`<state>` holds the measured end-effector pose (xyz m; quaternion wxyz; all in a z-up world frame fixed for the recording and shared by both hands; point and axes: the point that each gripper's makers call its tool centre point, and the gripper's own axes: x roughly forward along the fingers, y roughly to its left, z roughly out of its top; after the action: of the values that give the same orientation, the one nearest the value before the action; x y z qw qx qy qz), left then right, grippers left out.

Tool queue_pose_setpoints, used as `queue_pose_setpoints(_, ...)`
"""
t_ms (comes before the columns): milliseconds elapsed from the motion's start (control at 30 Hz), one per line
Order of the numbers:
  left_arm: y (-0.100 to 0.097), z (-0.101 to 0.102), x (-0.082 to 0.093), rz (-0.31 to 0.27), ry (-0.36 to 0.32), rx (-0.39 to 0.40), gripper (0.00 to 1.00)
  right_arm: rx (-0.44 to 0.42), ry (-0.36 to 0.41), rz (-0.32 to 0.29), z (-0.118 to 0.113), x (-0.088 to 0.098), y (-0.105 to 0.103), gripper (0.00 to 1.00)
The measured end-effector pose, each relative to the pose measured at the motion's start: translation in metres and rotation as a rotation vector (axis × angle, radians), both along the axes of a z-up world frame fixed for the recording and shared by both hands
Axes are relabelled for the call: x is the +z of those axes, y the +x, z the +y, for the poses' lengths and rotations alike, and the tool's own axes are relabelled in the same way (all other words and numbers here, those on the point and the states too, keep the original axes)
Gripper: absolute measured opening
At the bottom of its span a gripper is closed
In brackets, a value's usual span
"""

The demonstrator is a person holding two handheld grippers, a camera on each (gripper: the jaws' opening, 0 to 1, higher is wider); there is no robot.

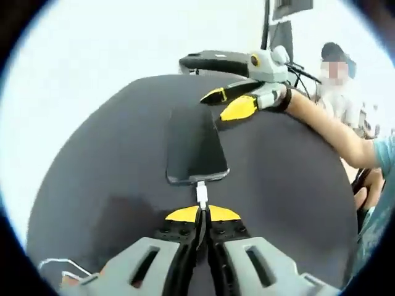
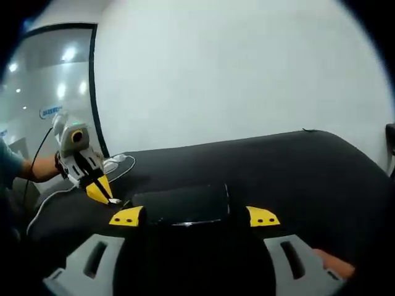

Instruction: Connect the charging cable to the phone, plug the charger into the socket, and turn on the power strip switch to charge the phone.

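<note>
phone (image 1: 196, 148): lay flat on the black table (image 1: 111, 172), screen up, dark; its long axis ran straight away from the left gripper toward the right gripper.
phone's near end: faced the left gripper (image 1: 202, 214); the white cable plug (image 1: 202, 194) sat against the port edge there, in line with the phone's long axis. whether it was fully seated could not be told.
phone's far end: lay between the yellow tips of the right gripper (image 2: 194, 217), one tip off each side of the phone.
left jaws: clenched on the white plug, tips together just behind the phone's near edge.
right jaws: spread wide and bracketed the phone's far end; in the right gripper view it was unclear whether the tips touched the phone's sides, so brace or mere straddle could not be told.
nearer hand: the left gripper was the one at the port, and the push would run along the phone's long axis, toward the right gripper.
cable (image 2: 117, 161): white loops trailed on the table beyond the phone's near end, behind the left gripper.
step in hand: judged as connecting the cable to the phone; charger and power strip steps looked not yet done.
</note>
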<state>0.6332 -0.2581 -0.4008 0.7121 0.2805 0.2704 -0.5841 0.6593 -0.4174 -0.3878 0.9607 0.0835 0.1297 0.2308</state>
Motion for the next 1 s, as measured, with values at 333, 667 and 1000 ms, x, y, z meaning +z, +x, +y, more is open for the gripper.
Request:
queue_pose_setpoints(333, 0.004, 0.003, -0.008, -0.012, 0.061, 0.03, 0.01, 0.034, -0.009, -0.016, 0.008, 0.0, -0.001, 0.67)
queue_pose_setpoints(667, 0.007, -0.002, -0.01, -0.037, 0.072, 0.039, 0.01, 0.07, -0.041, 0.003, 0.015, -0.006, -0.002, 0.69)
queue_pose_setpoints(1000, 0.011, -0.001, -0.009, -0.055, 0.058, 0.047, 0.01, 0.077, -0.047, 0.008, 0.017, -0.008, -0.002, 0.69)
